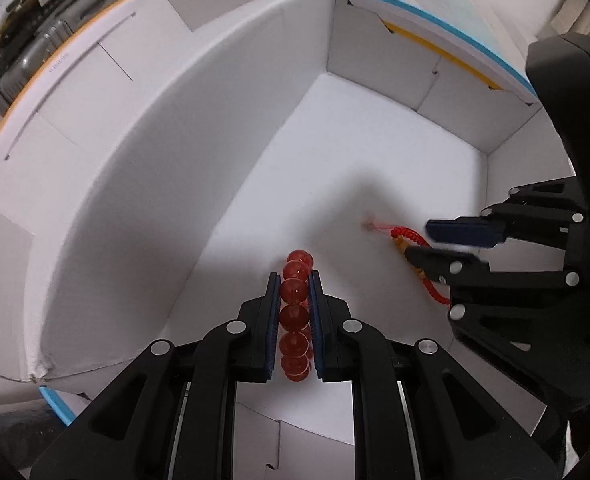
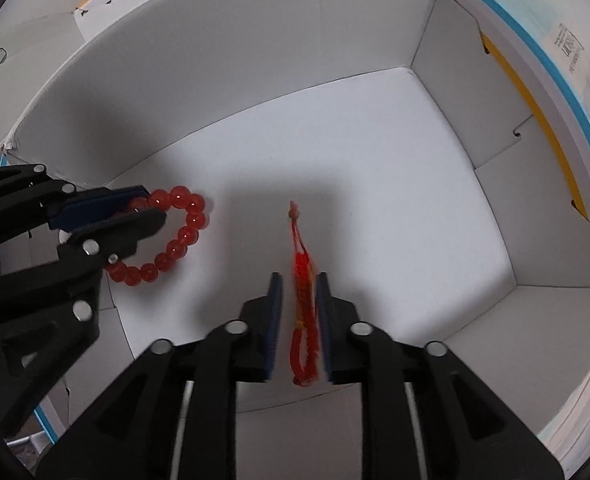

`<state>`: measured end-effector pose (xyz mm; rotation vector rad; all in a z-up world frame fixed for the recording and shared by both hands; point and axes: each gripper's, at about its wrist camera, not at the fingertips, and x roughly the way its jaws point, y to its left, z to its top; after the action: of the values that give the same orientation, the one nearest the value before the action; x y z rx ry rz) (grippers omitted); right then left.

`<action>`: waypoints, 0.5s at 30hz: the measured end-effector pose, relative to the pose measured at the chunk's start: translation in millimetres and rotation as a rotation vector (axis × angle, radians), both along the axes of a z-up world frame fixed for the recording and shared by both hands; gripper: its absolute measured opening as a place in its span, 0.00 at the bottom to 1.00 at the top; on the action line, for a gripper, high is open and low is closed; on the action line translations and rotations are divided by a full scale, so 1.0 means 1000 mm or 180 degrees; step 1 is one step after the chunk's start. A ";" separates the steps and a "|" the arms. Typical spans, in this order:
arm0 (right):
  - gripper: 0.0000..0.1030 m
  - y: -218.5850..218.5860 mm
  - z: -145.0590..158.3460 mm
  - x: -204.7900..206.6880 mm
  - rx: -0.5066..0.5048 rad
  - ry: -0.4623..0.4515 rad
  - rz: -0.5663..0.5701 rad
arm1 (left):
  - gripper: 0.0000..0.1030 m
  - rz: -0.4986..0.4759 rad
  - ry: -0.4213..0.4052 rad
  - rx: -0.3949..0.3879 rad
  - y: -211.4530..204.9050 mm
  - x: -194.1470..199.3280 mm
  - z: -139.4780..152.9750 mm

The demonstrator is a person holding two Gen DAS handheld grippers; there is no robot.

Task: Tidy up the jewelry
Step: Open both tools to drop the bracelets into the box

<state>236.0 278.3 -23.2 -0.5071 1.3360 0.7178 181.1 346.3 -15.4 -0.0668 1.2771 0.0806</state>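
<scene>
Left jaws (image 1: 294, 280) clamping bead bracelet (image 2: 183, 236), right jaws (image 2: 299, 280) loose around red cord (image 2: 305, 320)

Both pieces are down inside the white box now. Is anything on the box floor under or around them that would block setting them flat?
Nothing visible does. The bead bracelet in the left gripper and the red braided cord between the right gripper's jaws are the only things on the white box floor, and they lie apart.

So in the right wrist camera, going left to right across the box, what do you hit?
Left gripper → red bead bracelet, one side between its fingers → red braided cord bracelet, lying between the right gripper's parted fingers → the white box's right wall with its blue edge.
</scene>
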 end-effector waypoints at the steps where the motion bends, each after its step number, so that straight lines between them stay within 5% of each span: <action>1: 0.44 -0.002 0.003 -0.001 0.0038 -0.0046 -0.0012 | 0.14 0.0021 -0.0069 0.0061 0.000 -0.002 0.004; 4: 0.53 -0.008 0.014 -0.006 0.0116 -0.0200 -0.0030 | 0.17 0.0050 -0.0182 0.0057 -0.002 -0.007 0.012; 9: 0.61 -0.021 0.028 -0.014 0.0159 -0.0396 -0.0048 | 0.44 0.0183 -0.0473 0.0255 0.001 -0.021 0.031; 15: 0.70 -0.043 0.050 -0.021 0.0311 -0.0698 -0.0176 | 0.64 0.0310 -0.0743 0.0286 0.003 -0.035 0.056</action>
<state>215.1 234.9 26.8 -0.4552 1.1007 0.6589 145.7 349.5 40.4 -0.0592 1.0354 0.2082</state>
